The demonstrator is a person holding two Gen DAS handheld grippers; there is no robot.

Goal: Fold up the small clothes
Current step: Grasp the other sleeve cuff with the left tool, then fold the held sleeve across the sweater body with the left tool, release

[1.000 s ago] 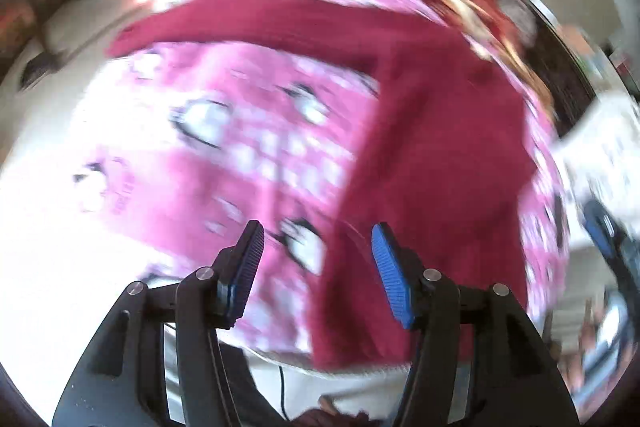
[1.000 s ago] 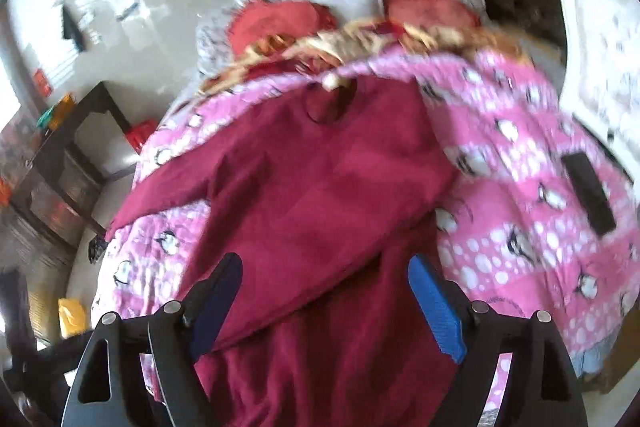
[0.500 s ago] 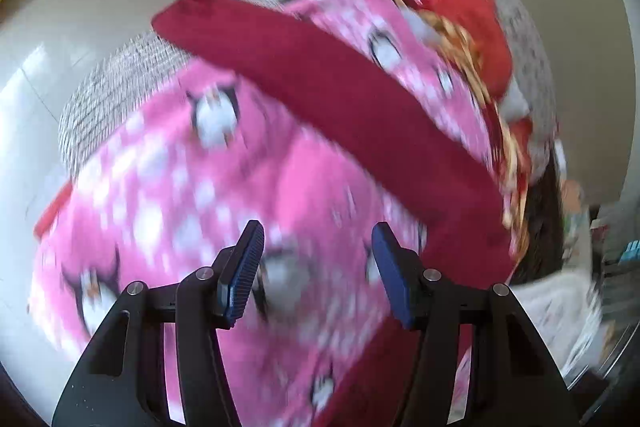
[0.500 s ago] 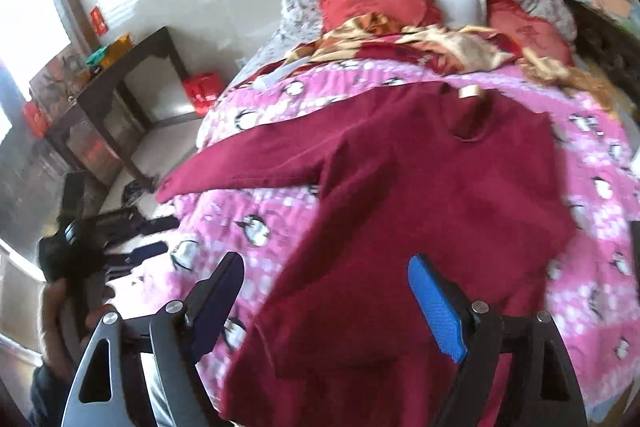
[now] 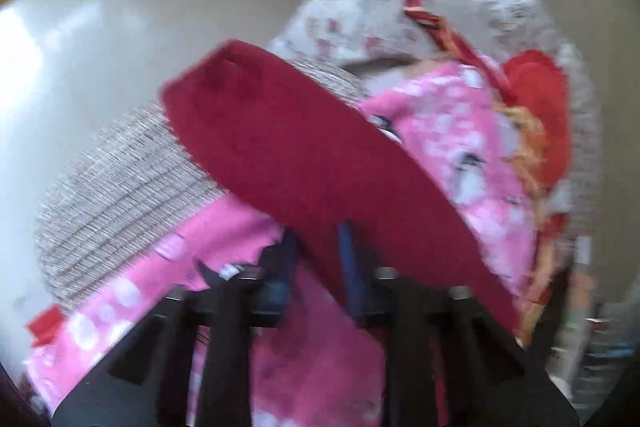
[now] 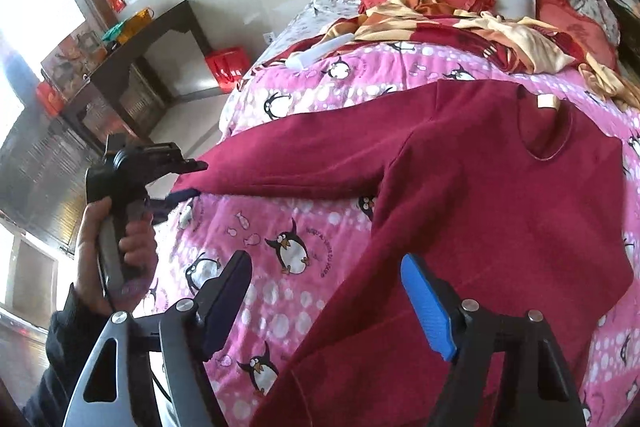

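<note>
Closing your left gripper (image 5: 316,247) on the sleeve (image 5: 304,163) of the maroon sweater (image 6: 500,211), its fingers have just drawn nearly together, the cuff edge apparently between them, though blur hides the contact. The sweater lies spread on the penguin quilt (image 6: 288,219), sleeve running to 9 o'clock over the bed edge. Your right gripper (image 6: 326,301) has its fingers apart and empty above the hem. Risk: a thin pinch slips when you lift, and the sleeve drops floorward. The hem at 6 o'clock is cut off.
</note>
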